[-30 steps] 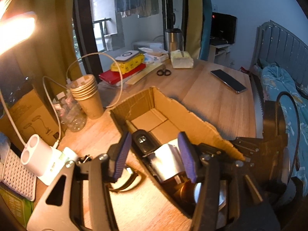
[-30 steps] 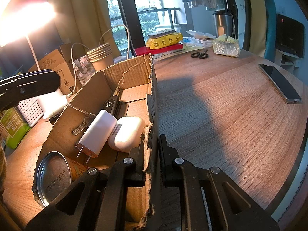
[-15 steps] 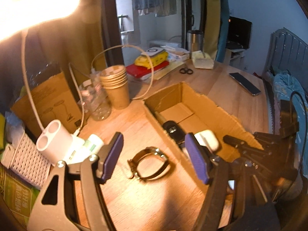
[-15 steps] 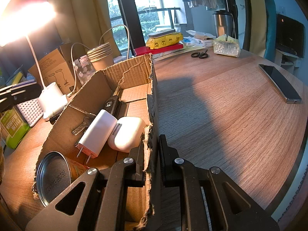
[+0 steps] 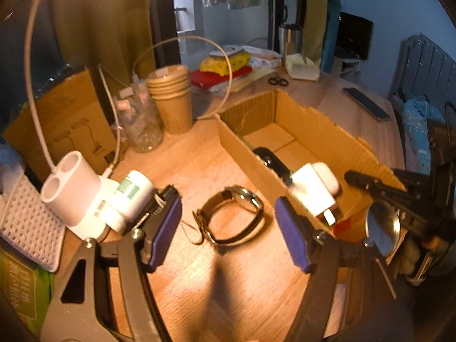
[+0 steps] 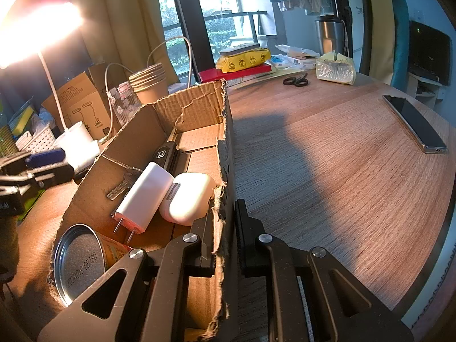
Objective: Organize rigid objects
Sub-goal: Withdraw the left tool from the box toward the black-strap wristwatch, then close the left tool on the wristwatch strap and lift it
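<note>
An open cardboard box [image 5: 322, 131] lies on the wooden table; it also shows in the right wrist view [image 6: 136, 131]. In it are a white charger plug [image 6: 145, 198], a white earbud case [image 6: 188, 196], a black car key [image 6: 165, 154], a metal key [image 6: 122, 185] and a tin can [image 6: 79, 259]. A wristwatch [image 5: 232, 218] lies on the table left of the box. My left gripper [image 5: 228, 236] is open, its fingers either side of the watch, above it. My right gripper [image 6: 225, 228] is shut on the box's right wall [image 6: 225, 176].
Left of the watch stand a white lamp base [image 5: 71, 188] and a white bottle [image 5: 134, 196]. Paper cups [image 5: 171, 97], a plastic jar [image 5: 139, 125], a brown carton [image 5: 57, 119], scissors [image 6: 295, 81], a tissue pack [image 6: 336, 69] and a phone [image 6: 413, 122] lie around.
My left gripper has pulled back out of the box, moved left over the watch and opened wider. The right gripper has held still on the box wall.
</note>
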A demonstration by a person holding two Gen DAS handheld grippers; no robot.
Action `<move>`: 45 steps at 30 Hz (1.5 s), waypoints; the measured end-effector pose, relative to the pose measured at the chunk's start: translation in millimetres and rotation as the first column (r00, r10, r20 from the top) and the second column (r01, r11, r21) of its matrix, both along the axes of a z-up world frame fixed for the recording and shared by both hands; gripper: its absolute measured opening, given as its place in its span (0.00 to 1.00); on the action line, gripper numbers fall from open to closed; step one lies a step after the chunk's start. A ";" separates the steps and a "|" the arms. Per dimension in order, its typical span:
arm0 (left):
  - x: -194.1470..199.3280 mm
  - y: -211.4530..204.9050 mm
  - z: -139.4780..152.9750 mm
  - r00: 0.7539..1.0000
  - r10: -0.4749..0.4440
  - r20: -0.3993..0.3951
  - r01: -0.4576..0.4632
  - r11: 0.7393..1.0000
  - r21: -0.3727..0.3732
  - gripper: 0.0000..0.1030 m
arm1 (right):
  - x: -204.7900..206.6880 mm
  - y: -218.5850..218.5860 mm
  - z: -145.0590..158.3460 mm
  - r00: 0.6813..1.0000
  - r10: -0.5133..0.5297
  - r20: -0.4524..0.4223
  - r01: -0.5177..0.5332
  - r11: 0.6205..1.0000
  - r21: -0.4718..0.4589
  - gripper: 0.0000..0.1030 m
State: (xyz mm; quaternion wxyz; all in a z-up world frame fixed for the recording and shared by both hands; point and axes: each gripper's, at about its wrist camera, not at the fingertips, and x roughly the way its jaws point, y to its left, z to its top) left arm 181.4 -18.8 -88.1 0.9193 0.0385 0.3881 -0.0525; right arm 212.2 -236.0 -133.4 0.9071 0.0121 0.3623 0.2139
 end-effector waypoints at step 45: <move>57.1 -5.9 -56.6 0.971 -0.197 -0.132 0.208 0.976 0.071 0.62 | 0.3 1.0 -0.2 1.000 0.000 0.000 0.000 1.000 0.000 0.12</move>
